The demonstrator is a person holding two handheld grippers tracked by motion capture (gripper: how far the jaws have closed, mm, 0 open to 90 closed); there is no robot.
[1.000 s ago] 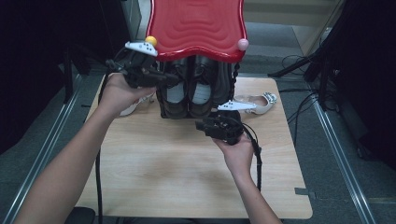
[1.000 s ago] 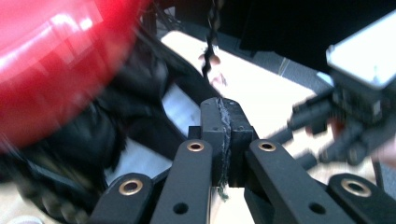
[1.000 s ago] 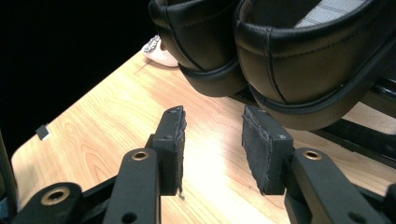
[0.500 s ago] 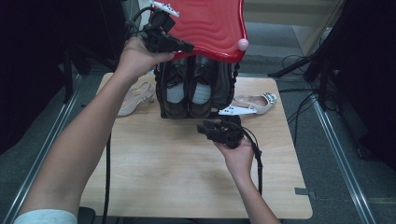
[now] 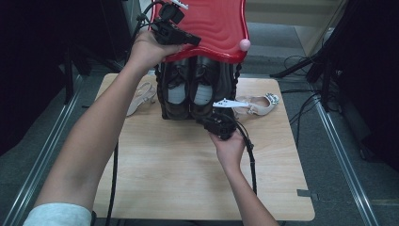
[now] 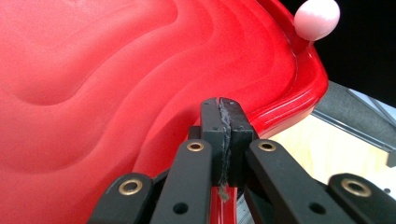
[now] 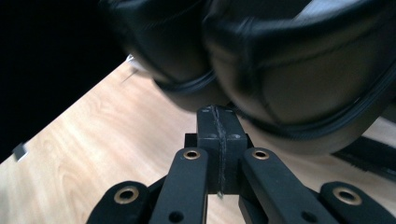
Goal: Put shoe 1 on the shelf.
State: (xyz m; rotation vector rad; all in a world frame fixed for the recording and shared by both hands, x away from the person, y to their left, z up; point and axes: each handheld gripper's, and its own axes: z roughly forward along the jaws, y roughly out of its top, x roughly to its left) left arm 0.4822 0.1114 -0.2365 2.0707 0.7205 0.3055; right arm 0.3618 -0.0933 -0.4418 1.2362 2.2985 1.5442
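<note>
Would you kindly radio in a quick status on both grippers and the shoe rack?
Left gripper shut, over red rack top. Right gripper shut, empty, jaws just closed, at black shoes. Beige sandal beside rack.

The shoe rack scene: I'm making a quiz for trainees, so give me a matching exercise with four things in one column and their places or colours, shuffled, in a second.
Things:
1. red top shelf
2. pink ball
3. pair of dark shoes
4. beige heeled shoe

Places or colours:
A. lies on the wooden table, right of the rack
B. sits on a corner of the red shelf
C. wavy moulded surface, uppermost on the rack
D. stand side by side under the red shelf

Pairs: 1-C, 2-B, 3-D, 4-A
</note>
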